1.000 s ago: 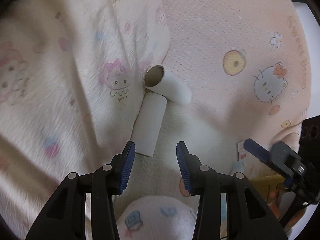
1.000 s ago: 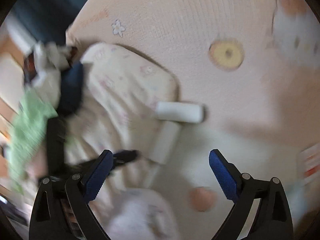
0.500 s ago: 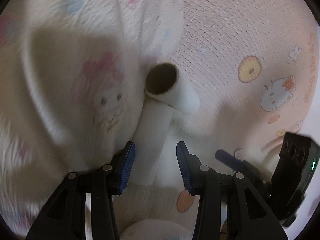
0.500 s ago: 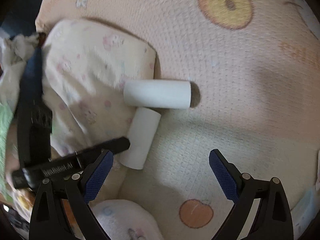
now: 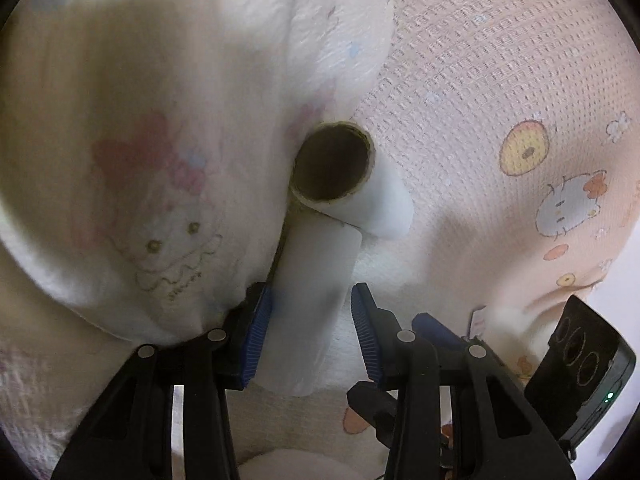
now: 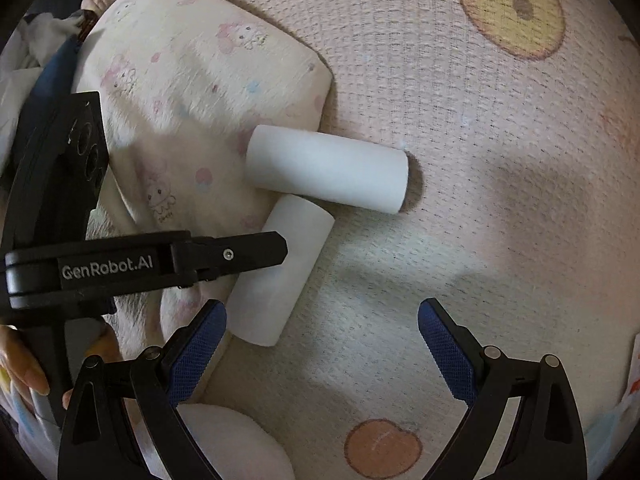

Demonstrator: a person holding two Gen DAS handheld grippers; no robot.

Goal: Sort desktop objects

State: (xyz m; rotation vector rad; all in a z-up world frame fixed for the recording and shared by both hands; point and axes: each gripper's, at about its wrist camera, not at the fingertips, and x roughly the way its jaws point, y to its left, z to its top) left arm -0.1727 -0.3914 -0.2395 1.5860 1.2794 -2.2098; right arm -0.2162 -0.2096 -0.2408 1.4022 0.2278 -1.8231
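Two white cardboard tubes lie on a bed cover. The nearer tube (image 5: 308, 304) lies lengthwise between the fingers of the left gripper (image 5: 310, 332). In the right wrist view the same tube (image 6: 280, 268) runs diagonally, its upper end touching the side of the farther tube (image 6: 326, 168). The farther tube (image 5: 348, 184) lies crosswise; in the left wrist view its brown open end faces the camera. Together the two tubes form a rough T.

The left gripper's jaws are closing around the nearer tube. Its left blue pad (image 5: 256, 332) lies against the tube's side or just beside it; a narrow gap still shows between the tube and the right pad, so the tube is not yet pinched. In the right wrist view one black finger of the left gripper (image 6: 224, 258), marked "GenRobot.AI", reaches in from the left to the same tube.

The right gripper (image 6: 322, 340) hangs over the bed cover with its blue-padded jaws spread wide and nothing between them. The lower end of the nearer tube lies just beside its left pad.

Both tubes rest against the edge of a cream pillow (image 6: 192, 92) printed with small cartoon figures. Beneath lies a pink-and-cream waffle-textured blanket (image 6: 480, 160) printed with a yellow doughnut (image 6: 512, 12) and an orange fruit (image 6: 382, 448).
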